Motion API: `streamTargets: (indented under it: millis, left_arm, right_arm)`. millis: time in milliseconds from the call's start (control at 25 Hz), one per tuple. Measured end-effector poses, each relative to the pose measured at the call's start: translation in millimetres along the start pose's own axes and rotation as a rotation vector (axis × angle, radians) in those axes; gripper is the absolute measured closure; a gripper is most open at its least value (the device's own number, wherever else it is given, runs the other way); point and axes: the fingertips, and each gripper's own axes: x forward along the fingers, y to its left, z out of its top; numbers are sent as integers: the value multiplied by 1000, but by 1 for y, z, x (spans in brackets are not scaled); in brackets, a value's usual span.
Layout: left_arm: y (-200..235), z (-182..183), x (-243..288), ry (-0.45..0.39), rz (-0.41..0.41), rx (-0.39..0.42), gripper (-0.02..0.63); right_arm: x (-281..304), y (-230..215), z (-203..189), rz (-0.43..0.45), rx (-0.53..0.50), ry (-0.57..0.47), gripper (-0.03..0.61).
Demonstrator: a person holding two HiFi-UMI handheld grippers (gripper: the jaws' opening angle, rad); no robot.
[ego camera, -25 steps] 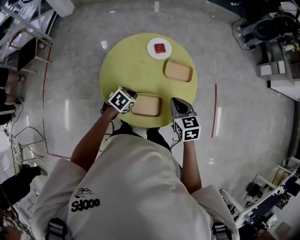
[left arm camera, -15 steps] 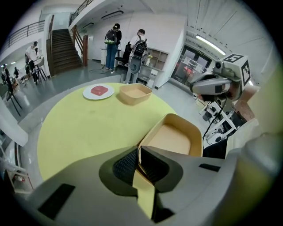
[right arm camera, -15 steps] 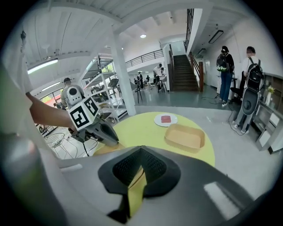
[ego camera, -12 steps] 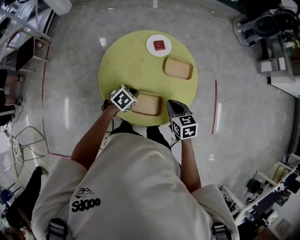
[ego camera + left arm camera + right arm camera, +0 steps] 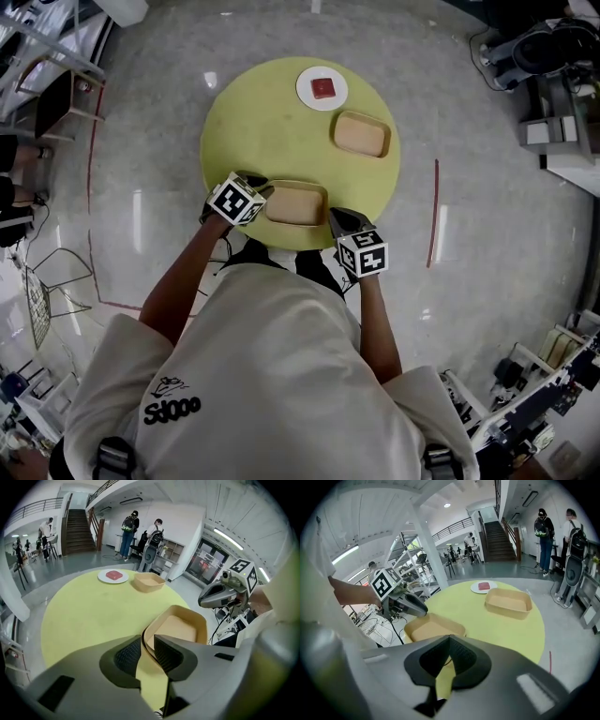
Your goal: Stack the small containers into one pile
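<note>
A tan container [image 5: 295, 203] rests on the round yellow table [image 5: 262, 131] near its front edge. My left gripper [image 5: 261, 187] is at its left end. Its jaws have just been opening and stand apart around the container's rim [image 5: 146, 645], with the pads [image 5: 126, 656] off it. A second tan container [image 5: 361, 134] sits further back on the right, also in the left gripper view [image 5: 149, 581] and the right gripper view [image 5: 508, 603]. My right gripper [image 5: 337, 217] is shut and empty, just off the near container's [image 5: 433, 627] right end.
A white plate [image 5: 322, 88] with a red block lies at the table's far edge. The table's left half is bare yellow surface. A red line [image 5: 433, 211] marks the floor to the right. People stand by a staircase in the background.
My right gripper has come down and in toward the near container's right end. My left gripper has stayed at the container's left end.
</note>
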Motion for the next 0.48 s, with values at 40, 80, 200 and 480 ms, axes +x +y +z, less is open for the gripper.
streamTargets:
  millis: [40, 80, 200, 480]
  left_arm:
    - [0, -2, -1, 1, -1, -9, 522]
    - [0, -3, -2, 2, -3, -18, 520]
    - [-1, -6, -5, 1, -9, -38, 512]
    - [-6, -13, -15, 7, -25, -47, 494]
  right_arm:
    - [1, 0, -3, 4, -1, 9, 569]
    - [2, 1, -5, 6, -2, 16, 568]
    - [5, 2, -8, 11, -3, 29, 568]
    - [6, 1, -11, 16, -6, 35, 568]
